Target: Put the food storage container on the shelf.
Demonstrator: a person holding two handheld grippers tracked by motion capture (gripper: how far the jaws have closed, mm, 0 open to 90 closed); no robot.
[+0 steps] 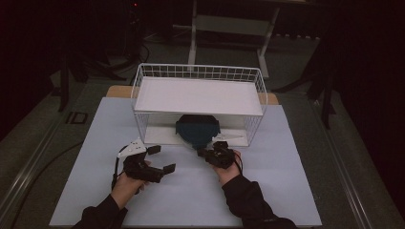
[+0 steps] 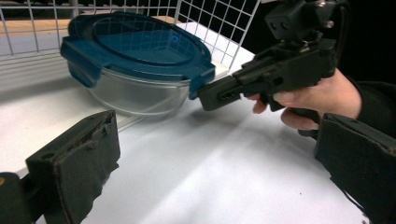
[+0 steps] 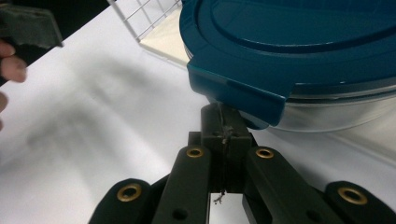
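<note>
A round glass container with a dark blue clip lid (image 1: 197, 128) (image 2: 140, 46) (image 3: 299, 42) stands on the bottom board of a white wire shelf (image 1: 198, 95), at its front opening. My right gripper (image 1: 200, 151) (image 3: 226, 123) is shut, jaws pressed together, and its tips sit just under the lid's front clip tab (image 3: 238, 95). In the left gripper view the right gripper (image 2: 205, 95) touches that tab from the right. My left gripper (image 1: 162, 159) (image 2: 215, 140) is open and holds nothing; it is on the table left of the container and aimed at it.
The shelf's wire sides (image 2: 210, 18) and upper white board close in the container from above and behind. The white table sheet (image 1: 191, 191) lies flat in front of the shelf. A dark floor and a white stand (image 1: 229, 28) lie beyond the table.
</note>
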